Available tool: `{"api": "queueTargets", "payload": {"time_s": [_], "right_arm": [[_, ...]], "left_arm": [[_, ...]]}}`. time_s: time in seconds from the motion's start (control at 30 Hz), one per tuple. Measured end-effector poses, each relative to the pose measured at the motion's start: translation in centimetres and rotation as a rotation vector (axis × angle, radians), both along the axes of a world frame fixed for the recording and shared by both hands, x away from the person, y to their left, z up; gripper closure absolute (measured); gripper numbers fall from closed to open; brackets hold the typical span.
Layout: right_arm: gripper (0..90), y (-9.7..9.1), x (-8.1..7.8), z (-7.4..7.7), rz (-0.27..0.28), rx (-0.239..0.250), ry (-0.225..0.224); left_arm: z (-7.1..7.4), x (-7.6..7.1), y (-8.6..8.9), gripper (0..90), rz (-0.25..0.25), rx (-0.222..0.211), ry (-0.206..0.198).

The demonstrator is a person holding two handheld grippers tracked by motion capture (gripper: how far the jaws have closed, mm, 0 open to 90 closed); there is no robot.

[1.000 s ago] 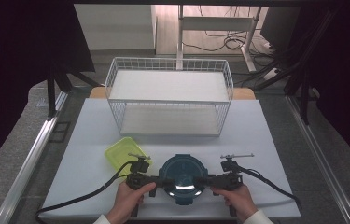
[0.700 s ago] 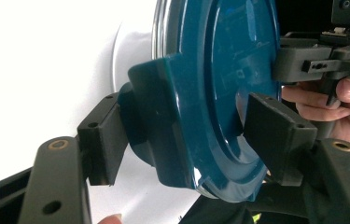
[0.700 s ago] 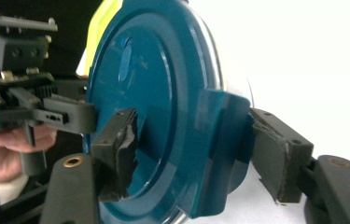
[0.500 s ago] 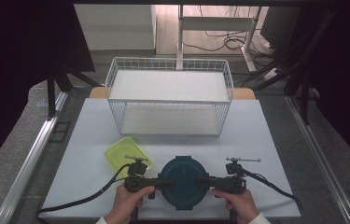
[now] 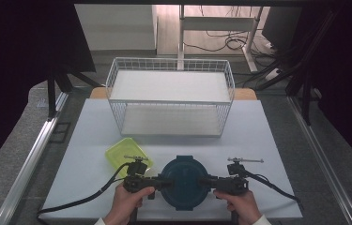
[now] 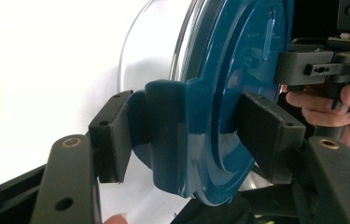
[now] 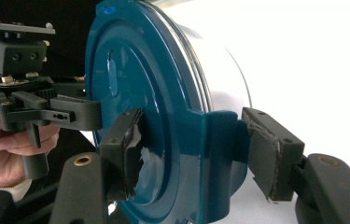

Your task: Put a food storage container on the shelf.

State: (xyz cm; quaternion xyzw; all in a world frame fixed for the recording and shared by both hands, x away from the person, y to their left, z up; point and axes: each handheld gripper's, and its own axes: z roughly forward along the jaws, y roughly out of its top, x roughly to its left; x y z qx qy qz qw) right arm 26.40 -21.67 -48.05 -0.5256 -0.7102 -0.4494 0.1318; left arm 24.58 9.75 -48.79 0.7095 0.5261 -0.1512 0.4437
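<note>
— Both claws from above: left gripper (image 5: 157,183) and right gripper (image 5: 209,182) flank a round container (image 5: 183,183) at the white table's (image 5: 277,140) near edge; wire basket (image 5: 171,101) and yellow tray (image 5: 122,153) sit behind (dark room around).

— Left gripper view?

— Jaws just closed, pads (image 6: 112,135) clamping the blue lid's (image 6: 238,70) side latch.

— Right gripper view?

— Same: pads (image 7: 126,144) pinch the opposite latch.

A white table top (image 5: 258,126) stands on a grey speckled floor (image 5: 19,136) between two metal rails (image 5: 28,159), with dark curtains (image 5: 19,47) at both sides, and beyond it a wooden floor (image 5: 164,28) carries loose cables (image 5: 220,44) and a white desk frame (image 5: 220,23).
</note>
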Motion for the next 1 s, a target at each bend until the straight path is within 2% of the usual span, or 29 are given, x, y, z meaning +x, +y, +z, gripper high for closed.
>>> {"api": "queueTargets", "payload": {"time_s": [0.17, 0.37, 0.73, 1.0], "right_arm": [[39.8, -0.1, 0.0, 1.0, 0.002, -0.004, -0.043], [39.8, 0.2, 0.3, 1.9, 0.018, -0.002, -0.077], [39.9, 0.9, 1.0, 5.3, 0.020, 0.002, -0.186], [39.9, 1.5, 2.0, 7.9, 0.027, -0.011, -0.235]], "left_arm": [[0.7, 0.1, -0.1, 38.1, -0.003, -0.013, -0.021], [2.0, 0.4, 0.3, 38.3, -0.016, 0.009, -0.061], [5.5, 1.3, 1.1, 38.3, -0.003, -0.004, -0.136], [7.5, 2.2, 1.7, 38.3, 0.002, -0.015, -0.166]]}}
